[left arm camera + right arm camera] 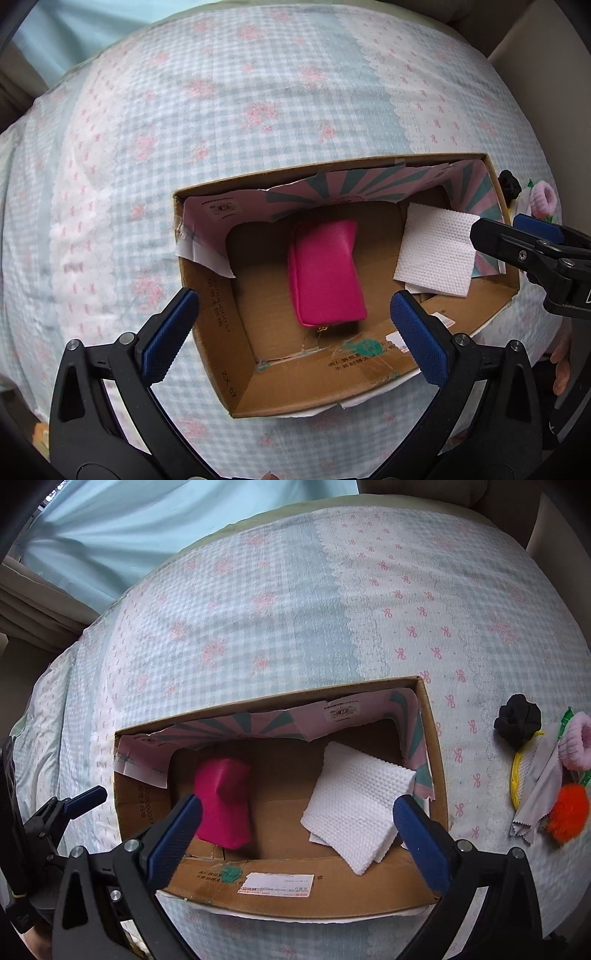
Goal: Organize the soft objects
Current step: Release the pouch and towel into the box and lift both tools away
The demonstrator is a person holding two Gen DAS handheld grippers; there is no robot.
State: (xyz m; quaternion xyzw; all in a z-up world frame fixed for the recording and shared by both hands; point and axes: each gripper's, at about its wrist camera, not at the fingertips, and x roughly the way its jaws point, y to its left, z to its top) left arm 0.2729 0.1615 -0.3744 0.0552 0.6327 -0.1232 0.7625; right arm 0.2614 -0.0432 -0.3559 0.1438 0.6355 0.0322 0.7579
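An open cardboard box [207,306] [332,890] lies on the bed. A bright pink pouch [325,273] [225,805] rests inside it near the middle. A folded white paper towel [436,251] [354,805] lies in the box's right part, leaning on the paper-lined wall. My left gripper [295,299] hovers open above the pouch, touching nothing. My right gripper [298,801] [495,225] hangs open over the box, its right pad just beside the towel, nothing held. One finger [88,799] of the left gripper shows at the left of the right wrist view.
Right of the box on the checked bedspread [295,627] lie a black scrunchie [517,720], a pink fluffy band [578,746], an orange pompom [567,812], a grey cloth [535,794] and a yellow-rimmed mesh piece [515,775]. A blue curtain [147,524] hangs beyond the bed.
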